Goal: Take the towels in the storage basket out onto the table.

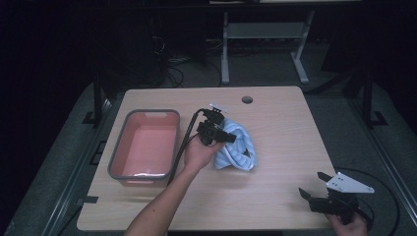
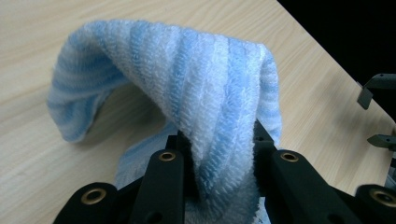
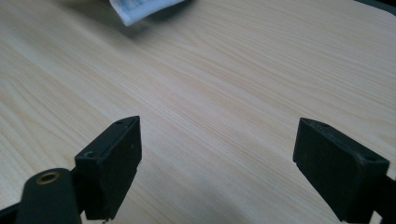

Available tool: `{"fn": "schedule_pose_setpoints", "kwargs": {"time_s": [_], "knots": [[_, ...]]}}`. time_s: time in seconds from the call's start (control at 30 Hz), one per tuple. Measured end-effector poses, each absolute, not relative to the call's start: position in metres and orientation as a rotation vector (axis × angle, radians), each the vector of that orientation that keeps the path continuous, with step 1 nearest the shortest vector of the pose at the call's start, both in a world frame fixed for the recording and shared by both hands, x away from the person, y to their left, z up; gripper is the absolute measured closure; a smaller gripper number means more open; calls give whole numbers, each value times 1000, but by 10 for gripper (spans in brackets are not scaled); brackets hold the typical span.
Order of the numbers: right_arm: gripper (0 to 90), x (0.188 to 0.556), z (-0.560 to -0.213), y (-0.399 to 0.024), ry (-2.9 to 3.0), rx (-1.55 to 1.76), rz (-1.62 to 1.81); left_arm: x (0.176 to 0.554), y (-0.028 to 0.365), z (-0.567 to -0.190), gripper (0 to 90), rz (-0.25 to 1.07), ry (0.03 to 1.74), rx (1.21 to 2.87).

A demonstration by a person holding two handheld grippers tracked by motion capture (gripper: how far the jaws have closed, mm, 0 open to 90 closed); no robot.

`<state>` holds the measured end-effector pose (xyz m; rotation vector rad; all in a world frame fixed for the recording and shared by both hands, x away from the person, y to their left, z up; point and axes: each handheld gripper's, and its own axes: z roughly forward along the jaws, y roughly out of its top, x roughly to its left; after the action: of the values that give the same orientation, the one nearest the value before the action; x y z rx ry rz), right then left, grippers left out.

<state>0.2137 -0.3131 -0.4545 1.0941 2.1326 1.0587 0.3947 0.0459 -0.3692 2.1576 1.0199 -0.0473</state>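
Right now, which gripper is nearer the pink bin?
Left. The left gripper is just right of the bin, shut on the towel; the right gripper is open, far right.

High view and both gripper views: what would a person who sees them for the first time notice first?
The eye falls first on the blue striped towel, pinched in the left gripper near the middle of the table and arching up from the wood. Beside it on the left lies an empty pink bin with a grey rim. At the near right corner the right gripper waits with its jaws wide open over bare wood.
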Motion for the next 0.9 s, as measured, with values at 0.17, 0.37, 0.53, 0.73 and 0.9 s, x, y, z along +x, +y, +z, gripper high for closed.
{"fn": "schedule_pose_setpoints", "kwargs": {"time_s": [0.17, 0.37, 0.53, 0.73, 0.9], "knots": [[148, 214, -455, -312, 2135, 1098, 1057, 395, 43, -376, 729, -60, 1037, 2141], [149, 213, -454, -312, 2135, 1093, 1067, 395, 38, -384, 728, -62, 1045, 2147], [149, 213, -454, -312, 2138, 1083, 1066, 396, 34, -389, 727, -63, 1048, 2149], [148, 213, -454, -312, 2139, 1089, 1065, 397, 27, -395, 726, -69, 1040, 2166], [148, 214, -455, -310, 2146, 1080, 1056, 397, 20, -401, 721, -66, 1040, 2181]]}}
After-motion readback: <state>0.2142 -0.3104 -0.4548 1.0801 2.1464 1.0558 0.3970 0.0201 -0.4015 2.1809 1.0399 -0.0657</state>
